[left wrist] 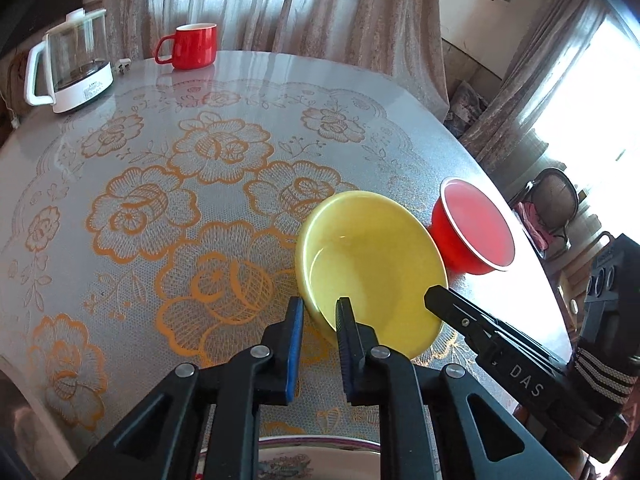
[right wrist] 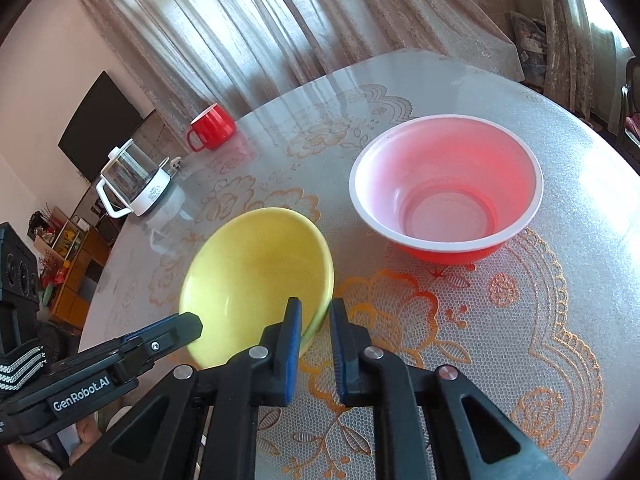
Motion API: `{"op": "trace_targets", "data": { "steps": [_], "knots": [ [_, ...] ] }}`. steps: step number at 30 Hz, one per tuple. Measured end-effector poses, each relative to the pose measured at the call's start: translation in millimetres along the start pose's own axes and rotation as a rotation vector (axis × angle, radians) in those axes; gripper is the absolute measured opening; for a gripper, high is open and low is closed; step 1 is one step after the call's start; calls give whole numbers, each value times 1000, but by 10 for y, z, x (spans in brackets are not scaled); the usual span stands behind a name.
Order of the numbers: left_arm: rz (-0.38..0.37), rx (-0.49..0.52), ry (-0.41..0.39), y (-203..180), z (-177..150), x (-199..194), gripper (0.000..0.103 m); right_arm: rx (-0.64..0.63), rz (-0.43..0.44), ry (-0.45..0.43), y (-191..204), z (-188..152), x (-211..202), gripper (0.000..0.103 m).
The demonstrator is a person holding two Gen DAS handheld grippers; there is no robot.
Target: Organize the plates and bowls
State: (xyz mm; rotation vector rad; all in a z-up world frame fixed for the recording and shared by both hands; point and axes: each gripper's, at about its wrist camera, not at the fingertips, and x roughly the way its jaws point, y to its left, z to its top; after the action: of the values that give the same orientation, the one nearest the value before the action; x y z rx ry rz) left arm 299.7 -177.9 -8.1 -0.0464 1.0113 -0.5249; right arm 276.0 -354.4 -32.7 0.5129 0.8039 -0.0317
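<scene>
Both hand-held grippers, left (left wrist: pixel 320 312) and right (right wrist: pixel 314 312), are clamped on the yellow bowl's (left wrist: pixel 372 264) rim. Next: lift it level, then nest it with the red bowl (right wrist: pixel 446 184) nearby.

yellow bowl (right wrist: pixel 256 276); red bowl (right wrist: pixel 446 190) with white rim; red mug (left wrist: pixel 192 46); tabletop (left wrist: pixel 160 184) grey, orange lace flowers.

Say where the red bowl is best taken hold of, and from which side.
Grip the red bowl by its white rim, one finger inside, one outside, coming from the near side. It sits upright and apart from the yellow bowl; its flared wall looks too wide to span.
</scene>
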Motion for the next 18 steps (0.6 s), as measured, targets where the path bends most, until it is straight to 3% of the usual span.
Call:
{"op": "trace_targets", "data": {
  "steps": [18],
  "knots": [
    [-15,-50,-111,188,-312,-661,16,-28,80,-28,293,-170,-326,12]
  ]
}}
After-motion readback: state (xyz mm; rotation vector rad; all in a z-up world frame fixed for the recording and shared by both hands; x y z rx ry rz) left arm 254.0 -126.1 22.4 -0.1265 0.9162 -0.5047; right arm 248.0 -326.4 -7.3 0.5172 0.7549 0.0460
